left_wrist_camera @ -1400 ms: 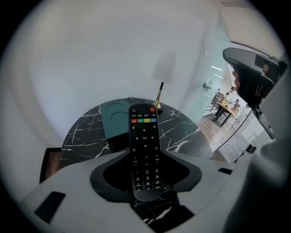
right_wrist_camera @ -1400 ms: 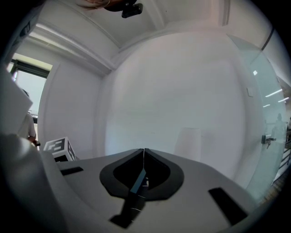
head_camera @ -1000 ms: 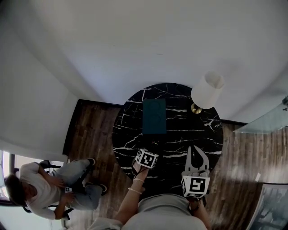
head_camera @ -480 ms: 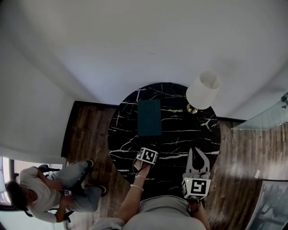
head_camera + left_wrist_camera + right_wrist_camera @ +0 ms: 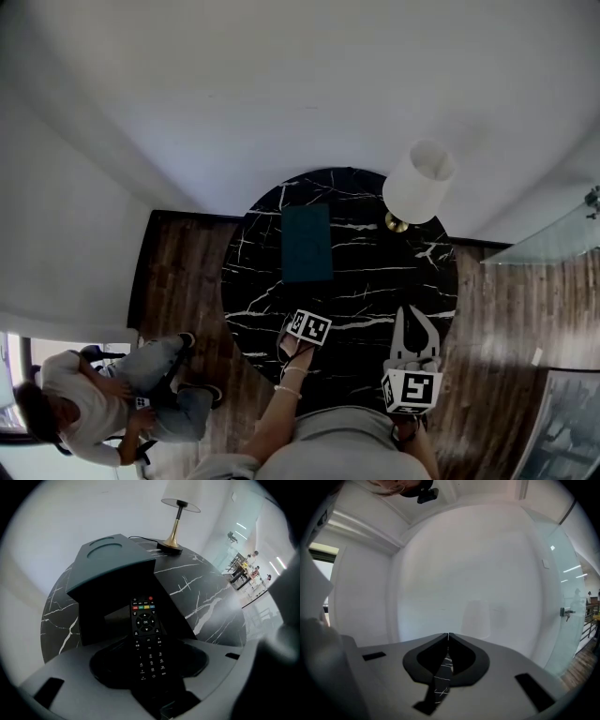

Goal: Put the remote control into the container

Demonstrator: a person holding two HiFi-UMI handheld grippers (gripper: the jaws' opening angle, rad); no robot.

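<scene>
Left gripper view: left tongs (image 5: 148, 654) clamp remote (image 5: 145, 620); container (image 5: 112, 569) just ahead on counter (image 5: 206, 602); right tongs (image 5: 448, 635) closed, empty. Advise level, straight entry.

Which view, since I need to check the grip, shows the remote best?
The left gripper view: the remote sits buttons-up between the jaws of the left gripper, pointing toward the dark container. In the head view it cannot be made out; the right gripper view shows none of it.

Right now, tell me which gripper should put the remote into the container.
Left: the left gripper holds the remote control, facing the container's open side. The right gripper is shut, empty, aimed at the wall.
</scene>
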